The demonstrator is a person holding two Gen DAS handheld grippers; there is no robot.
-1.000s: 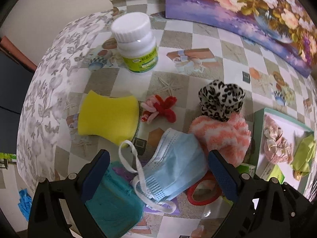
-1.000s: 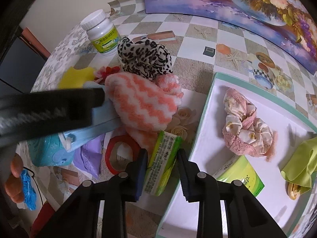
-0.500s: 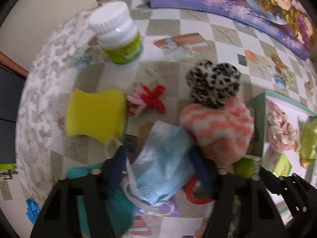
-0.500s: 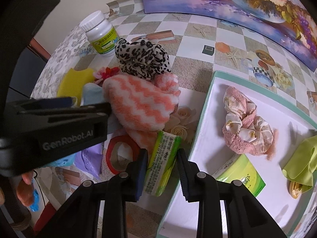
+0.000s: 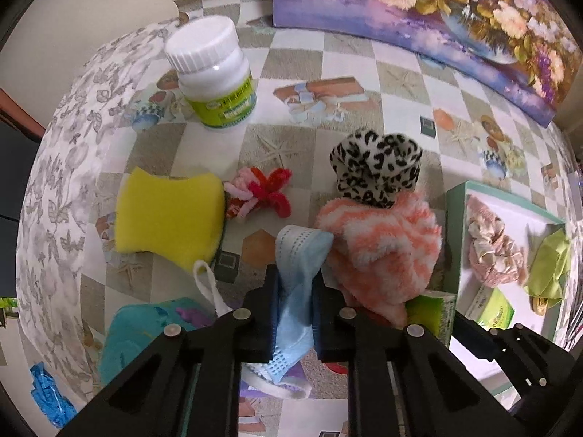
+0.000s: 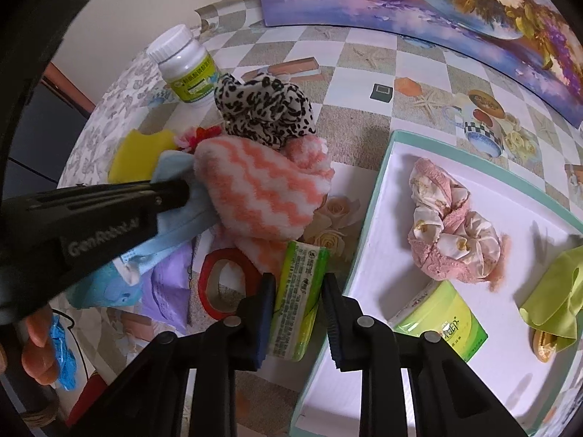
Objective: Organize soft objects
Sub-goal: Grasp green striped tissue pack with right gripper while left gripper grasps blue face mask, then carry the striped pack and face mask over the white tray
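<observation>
left claw [image 5: 294, 293]: pressed together on the blue face mask [image 5: 297, 266], its cloth bunched and folded between the pads, one white ear loop trailing out to the left.
right claw [image 6: 297, 302]: closing on the green tissue pack [image 6: 297, 298], which stands between the pads at the near left edge of the tray; both pads lie against its sides.
face mask: at the front of the worktop [image 5: 313, 62], just beside the orange-and-white fuzzy cloth [image 5: 382, 244].
fuzzy cloth: heaped mid-worktop, the leopard-print scrunchie [image 5: 375, 169] touching its far edge.
yellow sponge [image 5: 167, 218]: left of the mask, with a red-and-pink chenille flower [image 5: 258, 196] at its right side.
tray [image 6: 371, 196]: white with a teal rim, to the right; it holds a pink scrunchie [image 6: 448, 233], a lime green cloth [image 6: 554, 291] and a second green pack [image 6: 441, 320].
white pill bottle [image 5: 211, 73]: upright at the far left.
teal cloth [image 5: 135, 331]: near left corner.
</observation>
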